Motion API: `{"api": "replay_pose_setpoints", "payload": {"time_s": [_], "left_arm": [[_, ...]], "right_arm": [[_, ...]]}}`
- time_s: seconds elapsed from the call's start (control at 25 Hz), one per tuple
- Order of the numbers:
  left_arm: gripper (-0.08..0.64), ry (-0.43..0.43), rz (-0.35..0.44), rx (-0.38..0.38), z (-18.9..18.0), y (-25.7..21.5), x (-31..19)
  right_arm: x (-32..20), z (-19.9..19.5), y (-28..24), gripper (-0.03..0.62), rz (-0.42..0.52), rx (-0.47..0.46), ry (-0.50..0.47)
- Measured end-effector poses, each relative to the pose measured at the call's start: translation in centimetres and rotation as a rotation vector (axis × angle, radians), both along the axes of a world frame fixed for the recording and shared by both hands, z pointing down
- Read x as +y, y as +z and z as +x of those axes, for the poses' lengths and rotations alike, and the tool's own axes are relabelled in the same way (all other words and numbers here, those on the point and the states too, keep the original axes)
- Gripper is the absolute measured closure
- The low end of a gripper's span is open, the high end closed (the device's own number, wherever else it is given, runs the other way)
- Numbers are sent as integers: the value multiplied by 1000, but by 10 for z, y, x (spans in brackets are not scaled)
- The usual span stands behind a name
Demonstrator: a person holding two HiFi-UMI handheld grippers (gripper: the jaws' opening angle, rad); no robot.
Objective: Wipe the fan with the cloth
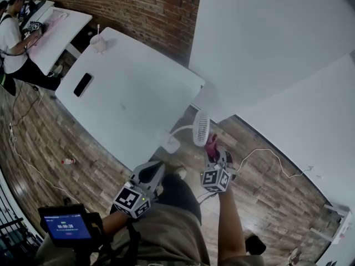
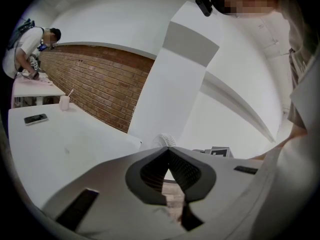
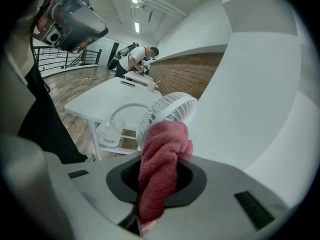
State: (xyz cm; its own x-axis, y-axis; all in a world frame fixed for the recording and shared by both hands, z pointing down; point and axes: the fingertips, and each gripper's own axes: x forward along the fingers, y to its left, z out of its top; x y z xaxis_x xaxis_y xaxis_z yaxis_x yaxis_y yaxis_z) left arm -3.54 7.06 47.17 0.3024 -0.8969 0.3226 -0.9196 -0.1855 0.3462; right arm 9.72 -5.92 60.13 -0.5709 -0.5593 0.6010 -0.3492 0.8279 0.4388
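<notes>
My right claw (image 3: pixel 160 171) is clenched on the pink cloth (image 3: pixel 164 149), whose bunched end pokes out past the tips. The white clip-on fan (image 1: pixel 201 128) stands off the near edge of the white surface (image 1: pixel 127 93), mid-frame in the head view, straight ahead of that claw. Its grille meets or nearly meets the cloth; I cannot tell which. My left claw (image 1: pixel 152 173), clenched and empty, sits lower left, farther off.

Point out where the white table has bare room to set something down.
The table is bare across its middle, between the phone near its left edge, the cup at the far corner and the fan at the near edge. Crowded only around the fan, where the right gripper holds the cloth.
</notes>
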Motion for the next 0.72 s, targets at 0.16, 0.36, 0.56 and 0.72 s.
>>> {"api": "replay_pose_setpoints", "payload": {"time_s": [0.16,0.36,0.56,0.72], "left_arm": [[540,-3,7,0,4,0,2],[540,-8,11,-1,5,-3,4],[540,4,11,-3,10,-3,1],[540,6,23,-2,10,-6,2]], "right_arm": [[1,1,-3,503,6,2,-14],[3,0,-9,503,13,4,-32],[2,-1,-16,503,27,17,-46],[4,-3,-21,503,27,2,-45]]}}
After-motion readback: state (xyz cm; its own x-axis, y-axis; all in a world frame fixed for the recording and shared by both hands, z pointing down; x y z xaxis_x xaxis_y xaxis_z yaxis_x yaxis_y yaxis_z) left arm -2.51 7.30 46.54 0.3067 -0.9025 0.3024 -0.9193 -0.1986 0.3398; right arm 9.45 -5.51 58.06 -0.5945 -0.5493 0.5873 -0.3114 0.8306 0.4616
